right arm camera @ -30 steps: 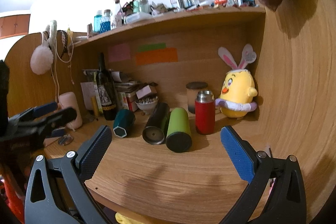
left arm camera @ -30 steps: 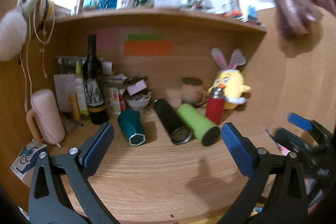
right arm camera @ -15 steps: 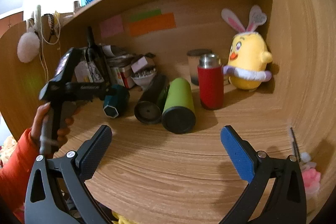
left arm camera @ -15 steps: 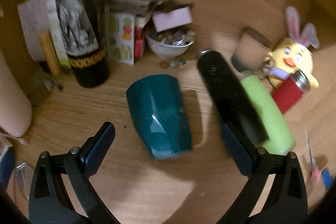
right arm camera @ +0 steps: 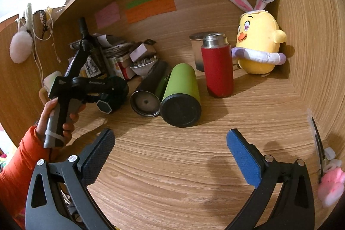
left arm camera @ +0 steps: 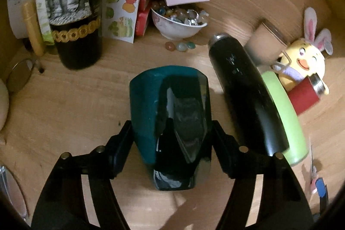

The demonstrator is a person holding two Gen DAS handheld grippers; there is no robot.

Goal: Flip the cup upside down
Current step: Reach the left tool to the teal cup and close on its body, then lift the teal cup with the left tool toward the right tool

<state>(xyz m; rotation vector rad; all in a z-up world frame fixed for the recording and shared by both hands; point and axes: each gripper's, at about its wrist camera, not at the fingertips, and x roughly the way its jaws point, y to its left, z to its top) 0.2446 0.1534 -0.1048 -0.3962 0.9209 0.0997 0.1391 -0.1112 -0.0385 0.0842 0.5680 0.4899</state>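
A dark teal faceted cup point(left arm camera: 172, 118) lies on its side on the wooden desk, its base toward me. My left gripper point(left arm camera: 171, 130) is closed around its sides, one finger on each side. In the right wrist view the same cup point(right arm camera: 112, 96) shows at the left, held by the left gripper point(right arm camera: 103, 98) in a hand with an orange sleeve. My right gripper point(right arm camera: 170, 152) is open and empty above the desk's front part.
A black flask point(left arm camera: 243, 89) and a green flask point(left arm camera: 284, 118) lie right of the cup. A red thermos point(right arm camera: 217, 70), a glass jar point(right arm camera: 197, 51) and a yellow plush chick point(right arm camera: 258, 44) stand at the back right. A wine bottle point(left arm camera: 73, 8), a bowl of stones point(left arm camera: 179, 23) and papers crowd the back left.
My left gripper has moved forward and down onto the teal cup and closed on its sides. My right gripper has moved slightly closer to the desk, still open.
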